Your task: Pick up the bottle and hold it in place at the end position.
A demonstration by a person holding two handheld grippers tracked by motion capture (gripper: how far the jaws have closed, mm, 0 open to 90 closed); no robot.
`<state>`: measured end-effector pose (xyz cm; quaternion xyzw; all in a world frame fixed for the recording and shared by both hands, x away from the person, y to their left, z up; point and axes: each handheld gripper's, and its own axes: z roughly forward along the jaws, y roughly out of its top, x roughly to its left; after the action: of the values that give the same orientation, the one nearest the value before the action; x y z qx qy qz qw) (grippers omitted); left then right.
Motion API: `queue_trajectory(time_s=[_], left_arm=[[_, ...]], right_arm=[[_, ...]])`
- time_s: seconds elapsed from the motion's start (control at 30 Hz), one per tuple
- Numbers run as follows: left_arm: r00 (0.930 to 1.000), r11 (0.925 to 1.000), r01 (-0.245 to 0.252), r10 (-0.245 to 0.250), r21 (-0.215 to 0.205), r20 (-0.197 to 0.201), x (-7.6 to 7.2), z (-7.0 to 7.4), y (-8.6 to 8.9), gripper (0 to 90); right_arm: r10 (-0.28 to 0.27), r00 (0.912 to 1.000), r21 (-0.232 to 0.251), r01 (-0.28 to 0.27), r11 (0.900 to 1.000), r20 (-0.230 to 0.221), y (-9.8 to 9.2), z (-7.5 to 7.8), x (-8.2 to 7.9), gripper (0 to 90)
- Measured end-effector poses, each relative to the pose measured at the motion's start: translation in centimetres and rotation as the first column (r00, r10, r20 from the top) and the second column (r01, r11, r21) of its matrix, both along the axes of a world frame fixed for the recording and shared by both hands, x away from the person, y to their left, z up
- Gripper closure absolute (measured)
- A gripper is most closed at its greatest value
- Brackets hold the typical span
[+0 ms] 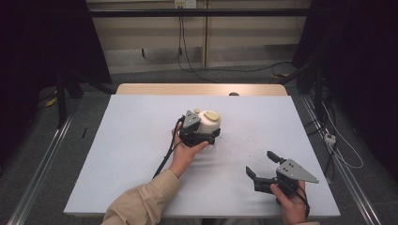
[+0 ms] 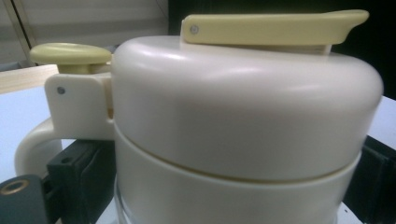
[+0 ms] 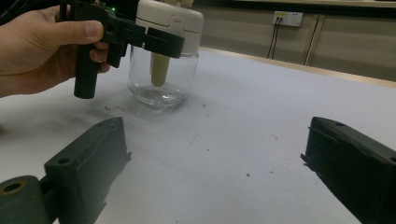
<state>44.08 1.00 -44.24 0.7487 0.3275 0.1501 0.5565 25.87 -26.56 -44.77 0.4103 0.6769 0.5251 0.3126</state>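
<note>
White counter carries one jar, upright near its middle. Its cream lid carries a yellow lever and knob. The right gripper view reveals the jar's clear glass body and a tube inside, hidden in the high view. Two grippers: the left gripper clamps the jar just under the lid; the right gripper hovers near the counter's front-right, jaws spread wide.

jar base cut off by frame bottom; left gripper fingers mostly hidden behind jar.
</note>
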Motion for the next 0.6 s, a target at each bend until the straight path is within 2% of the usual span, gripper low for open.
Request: queue_trajectory(time_s=[0.4,0.6], left_arm=[[0.9999,0.9999,0.015,-0.015,-0.006,0.004,0.18,-0.06,-0.23,6.0],[0.9994,0.9996,0.03,-0.029,-0.002,0.02,0.16,-0.31,-0.36,6.0]], right_arm=[[-0.003,1.0,-0.002,0.003,1.0,-0.002,0.0,-0.04,0.02,4.9],[-0.006,1.0,0.002,0.006,1.0,-0.002,-0.04,-0.04,0.01,5.0]])
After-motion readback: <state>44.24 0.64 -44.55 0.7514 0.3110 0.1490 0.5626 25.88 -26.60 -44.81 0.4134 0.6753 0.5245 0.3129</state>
